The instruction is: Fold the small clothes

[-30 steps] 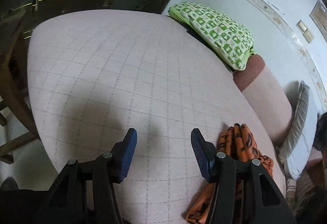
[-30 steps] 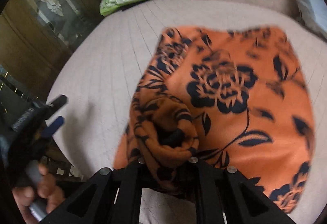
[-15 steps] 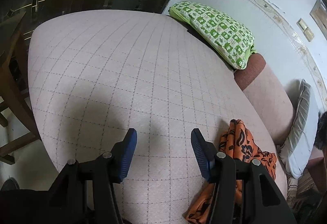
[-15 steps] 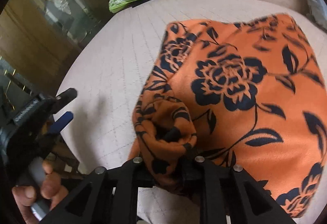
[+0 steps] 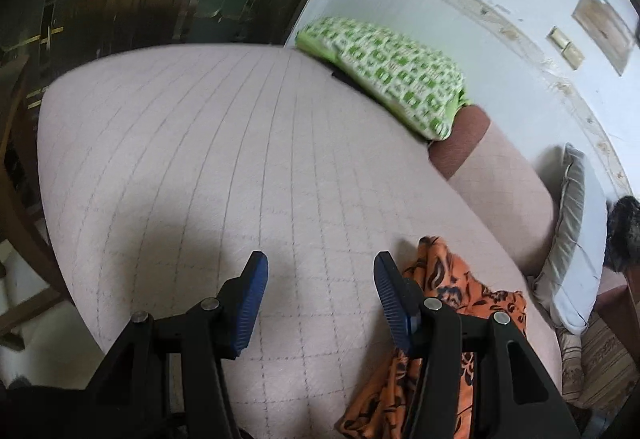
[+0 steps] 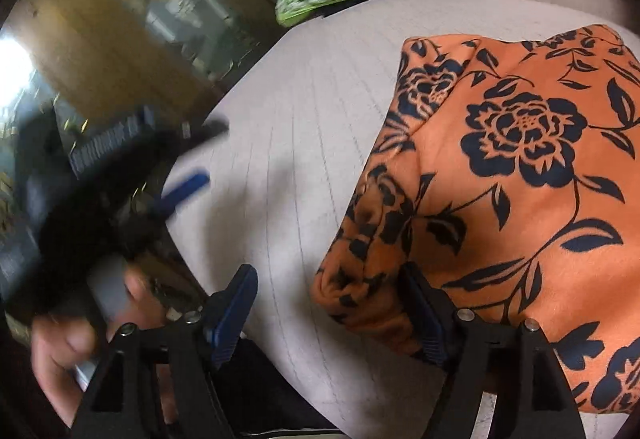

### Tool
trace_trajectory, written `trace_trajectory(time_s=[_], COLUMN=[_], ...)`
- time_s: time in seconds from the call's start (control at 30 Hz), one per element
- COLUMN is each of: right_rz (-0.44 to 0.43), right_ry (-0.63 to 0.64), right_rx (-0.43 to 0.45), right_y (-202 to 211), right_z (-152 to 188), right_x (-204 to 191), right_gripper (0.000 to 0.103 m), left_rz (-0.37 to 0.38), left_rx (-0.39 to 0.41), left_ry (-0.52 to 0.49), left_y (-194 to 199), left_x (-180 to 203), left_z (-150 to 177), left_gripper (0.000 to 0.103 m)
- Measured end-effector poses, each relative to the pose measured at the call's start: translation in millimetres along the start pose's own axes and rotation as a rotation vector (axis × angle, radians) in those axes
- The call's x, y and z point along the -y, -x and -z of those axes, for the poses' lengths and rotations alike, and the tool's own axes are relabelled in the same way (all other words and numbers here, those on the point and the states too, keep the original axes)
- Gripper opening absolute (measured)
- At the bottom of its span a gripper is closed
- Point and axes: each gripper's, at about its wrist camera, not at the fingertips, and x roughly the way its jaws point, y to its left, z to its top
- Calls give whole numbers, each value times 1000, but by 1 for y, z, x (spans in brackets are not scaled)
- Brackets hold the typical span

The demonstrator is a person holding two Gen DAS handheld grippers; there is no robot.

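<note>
My right gripper [image 6: 326, 309] has just sprung its jaws apart, dropping the orange floral garment [image 6: 512, 175], whose bunched corner now rests against the pad at four o'clock. The fold looks laid on the pink bedcover [image 5: 224, 167]; my left gripper [image 5: 318, 299] hovers open and empty.

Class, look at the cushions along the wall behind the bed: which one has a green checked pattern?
The green pillow, lying at the bed's far edge. The bolster beside it is plain pink with a brown end, and the pillow further right is plain pale.
</note>
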Motion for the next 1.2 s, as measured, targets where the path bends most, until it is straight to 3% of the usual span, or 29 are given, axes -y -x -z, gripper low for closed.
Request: trace_trajectory(time_s=[0.1,0.2,0.27,0.37,0.47,0.57,0.73,0.8,0.83,0.87,0.93,1.0,1.07,1.1,1.2], right_rz=[-56,-56,-10,100,196,176,-43,-54,-82,-122,-149,-126,-96,-121,-195], right_ry=[-19,-65,-101,-157,-245,-361,-498,-566,-584,-614,-626,-611,-648,-683,-682], right_rx=[13,66,127,239,313,271,183,117,105,105,149,177,122,116,164], right_y=[21,56,85,133,168,166,143,114,106,106,118,130,115,109,129], right_z=[16,37,48,63,56,40,30,33,35,38,41,42,52,57,50], right_x=[6,22,38,67,102,140,183,197,203,209,208,205,220,228,221], right_gripper=[76,76,76,76,76,76,76,74,53,40,24,22,21,20,30], left_rz=[39,145,200,212,174,230,280,289,295,301,306,300,285,277,233], left_rx=[-12,-100,-153,-258,-413,-510,-536,-542,-546,-549,-547,-536,-527,-527,-498], left_ry=[-35,-155,-272,-382,-304,-119,-44,-23,-16,-13,-22,-40,-74,-84,-124], left_y=[4,0,-2,-16,-49,-68,-71,-74,-75,-75,-74,-73,-72,-73,-61], left_x=[6,32,55,76,62,37,27,22,21,21,21,23,25,28,39], left_z=[-2,11,28,55,67,64,66,68,67,67,66,66,67,68,61], left_gripper=[58,58,58,57,29,29,31,32,32,33,33,33,35,35,35])
